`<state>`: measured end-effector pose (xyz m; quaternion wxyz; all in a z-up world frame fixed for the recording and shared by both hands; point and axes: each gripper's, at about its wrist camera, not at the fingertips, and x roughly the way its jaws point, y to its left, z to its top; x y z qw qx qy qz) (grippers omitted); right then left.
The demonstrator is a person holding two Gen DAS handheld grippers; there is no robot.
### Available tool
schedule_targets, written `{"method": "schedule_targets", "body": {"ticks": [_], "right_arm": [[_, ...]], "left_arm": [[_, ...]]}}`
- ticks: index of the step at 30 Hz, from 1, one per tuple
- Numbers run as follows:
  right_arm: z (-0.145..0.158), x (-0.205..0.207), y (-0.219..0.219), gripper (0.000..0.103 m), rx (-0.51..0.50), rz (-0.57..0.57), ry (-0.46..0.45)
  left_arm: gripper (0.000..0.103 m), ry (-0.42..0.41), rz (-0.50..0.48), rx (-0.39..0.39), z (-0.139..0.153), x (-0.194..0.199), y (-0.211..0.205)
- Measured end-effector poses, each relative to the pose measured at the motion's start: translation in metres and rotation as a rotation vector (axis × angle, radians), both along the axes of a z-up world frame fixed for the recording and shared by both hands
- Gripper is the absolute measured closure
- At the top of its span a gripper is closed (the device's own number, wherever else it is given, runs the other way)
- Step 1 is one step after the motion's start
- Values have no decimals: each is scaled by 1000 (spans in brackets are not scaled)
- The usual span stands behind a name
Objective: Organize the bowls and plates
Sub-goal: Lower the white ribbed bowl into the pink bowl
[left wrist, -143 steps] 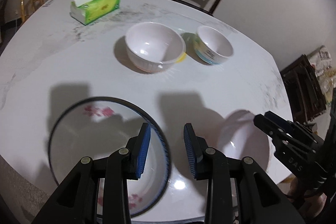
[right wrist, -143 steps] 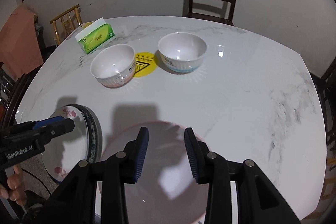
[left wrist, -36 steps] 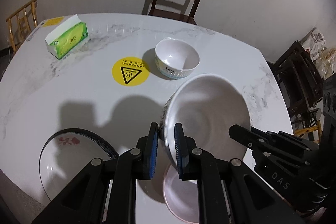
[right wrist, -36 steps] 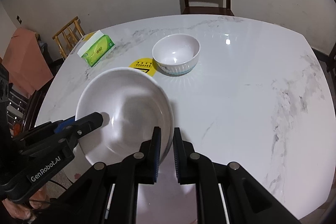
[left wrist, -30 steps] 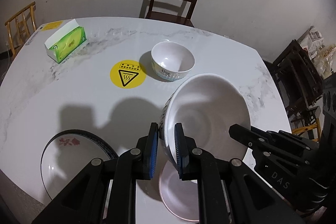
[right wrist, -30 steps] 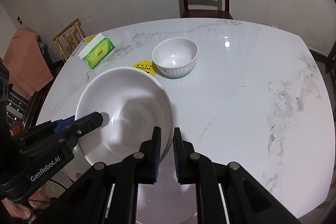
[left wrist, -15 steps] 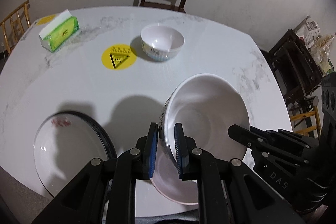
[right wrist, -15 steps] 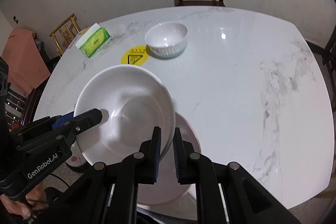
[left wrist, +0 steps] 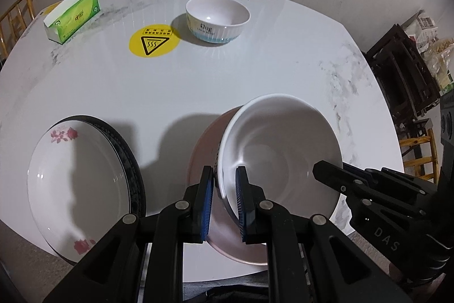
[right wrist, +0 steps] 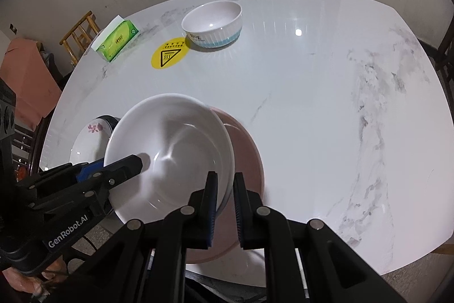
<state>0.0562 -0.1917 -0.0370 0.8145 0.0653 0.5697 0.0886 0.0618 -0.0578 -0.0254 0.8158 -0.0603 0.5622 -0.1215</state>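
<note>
A: Well, the left gripper [left wrist: 224, 200] is pinching the near-left rim of the big white bowl [left wrist: 278, 158], and the right gripper [right wrist: 225, 203] is pinching the rim on the opposite side. Each clamps just a thin edge, one pad inside and one outside.

B: So what's the risk?

A: My guess is a slip. The rim looks glazed and smooth, and if the two hands tilt or drop unevenly, the bowl could twist out of one pinch and land hard on the pink plate [left wrist: 204, 149] under it.

B: Is it lined up with that plate?

A: Roughly. The bowl hangs tilted above it at the near edge of the table [left wrist: 255, 70], and I can't tell whether they touch. The plate already sits close to that edge, so an off-centre landing might nudge it outward.

B: And the hands?

A: Both grippers point steeply down, side by side, fingers angled in toward the bowl.

B: Anything else nearby?

A: A flowered plate [left wrist: 82, 183] sits just left. A small bowl [left wrist: 218, 19], a yellow sticker [left wrist: 153, 41] and a tissue box [left wrist: 72, 19] lie far across.
</note>
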Motion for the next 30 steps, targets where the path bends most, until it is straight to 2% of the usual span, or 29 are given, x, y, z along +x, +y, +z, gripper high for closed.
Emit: {"method": "schedule_targets", "body": {"ticks": [23,30], "right_arm": [[-18,3,3,89,17,1,44],[-20,3,7,88,5,5,48]], "left_arm": [[91,28,7,34,-15,2,-4],[84,22,4,43,-14,3,-5]]}}
